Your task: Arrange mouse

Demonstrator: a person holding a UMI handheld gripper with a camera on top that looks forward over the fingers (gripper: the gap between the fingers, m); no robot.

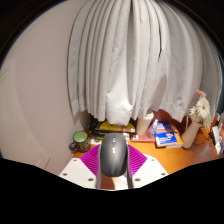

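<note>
A grey computer mouse (114,155) is gripped in the claw (114,166), pressed between both purple pads (91,160) and lifted above the orange tabletop (166,156). A green cup (80,140) is seen beyond on one side, a blue box (165,133) on the other. White curtains (130,60) hang behind.

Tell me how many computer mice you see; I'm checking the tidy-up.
1. The grey mouse is held between the fingers of the gripper, above the table. Others may be hidden in the clutter beyond.
</note>
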